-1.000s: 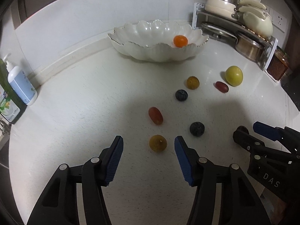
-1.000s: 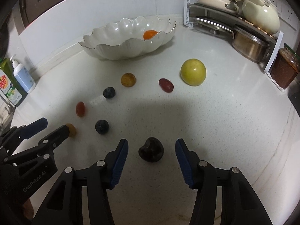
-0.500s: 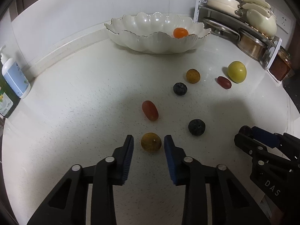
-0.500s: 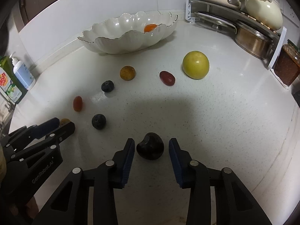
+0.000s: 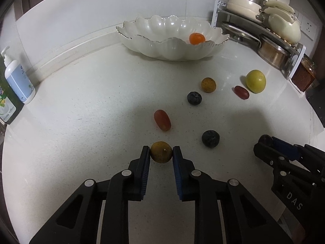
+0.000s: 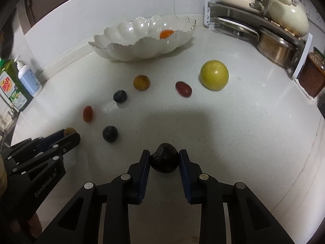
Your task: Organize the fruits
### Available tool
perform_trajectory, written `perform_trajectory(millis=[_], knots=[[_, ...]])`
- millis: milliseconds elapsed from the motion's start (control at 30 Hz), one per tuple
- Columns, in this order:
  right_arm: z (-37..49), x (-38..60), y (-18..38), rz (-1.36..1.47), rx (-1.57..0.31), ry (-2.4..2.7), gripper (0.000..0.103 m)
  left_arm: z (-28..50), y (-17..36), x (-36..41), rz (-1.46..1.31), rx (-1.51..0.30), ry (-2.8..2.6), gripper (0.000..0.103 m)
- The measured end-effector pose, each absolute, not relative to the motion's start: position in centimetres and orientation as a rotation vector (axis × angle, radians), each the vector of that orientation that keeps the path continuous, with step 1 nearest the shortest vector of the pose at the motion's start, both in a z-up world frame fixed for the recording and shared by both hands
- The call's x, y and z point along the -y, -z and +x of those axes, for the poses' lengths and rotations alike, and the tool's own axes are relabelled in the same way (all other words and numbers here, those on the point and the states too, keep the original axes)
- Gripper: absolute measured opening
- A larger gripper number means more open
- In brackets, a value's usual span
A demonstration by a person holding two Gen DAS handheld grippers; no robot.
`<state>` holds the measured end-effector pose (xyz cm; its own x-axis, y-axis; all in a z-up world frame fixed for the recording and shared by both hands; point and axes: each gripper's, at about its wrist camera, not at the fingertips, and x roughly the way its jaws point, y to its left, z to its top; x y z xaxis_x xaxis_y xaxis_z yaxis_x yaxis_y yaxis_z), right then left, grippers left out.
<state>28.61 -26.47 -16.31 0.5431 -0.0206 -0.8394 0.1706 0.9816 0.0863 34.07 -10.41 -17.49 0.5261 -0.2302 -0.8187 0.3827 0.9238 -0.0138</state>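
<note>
On the white counter, my left gripper (image 5: 161, 152) is closing on a small yellow-brown fruit (image 5: 161, 155); both blue pads touch its sides. My right gripper (image 6: 164, 156) is closing on a dark, almost black fruit (image 6: 165, 160), and its pads also touch both sides. A white scalloped bowl (image 5: 172, 48) at the back holds one orange fruit (image 5: 196, 38). Loose between bowl and grippers lie a red grape (image 5: 162, 120), two blueberries (image 5: 194, 98) (image 5: 210, 138), another yellow-brown fruit (image 5: 208, 84), a dark red grape (image 5: 241, 92) and a larger yellow-green fruit (image 5: 255, 81).
A pump bottle (image 5: 17, 79) and a green bottle (image 5: 6, 105) stand at the left edge by the wall. At the back right a metal rack (image 5: 264, 32) carries pots and lids, with a jar (image 5: 303, 75) beside it.
Both grippers' jaws have narrowed from wide apart until their pads reach the fruit between them. Neither hand has shifted, and the other fruits lie as before.
</note>
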Motion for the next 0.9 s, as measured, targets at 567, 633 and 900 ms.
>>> perform_trajectory(millis=[567,633,900], knots=[[29.3,26.8,11.3,0.166,-0.862,0.083,0.030,33.4,12.8,9.6,0.084,-0.852,0.372,0.023],[29.4,26.7,10.6,0.163,-0.845,0.068,0.030,33.3,11.9,9.6,0.082,-0.824,0.367,0.023],[29.8,26.0,7.9,0.141,-0.769,0.037,0.030,33.6,9.0,9.2,0.061,-0.741,0.348,0.023]])
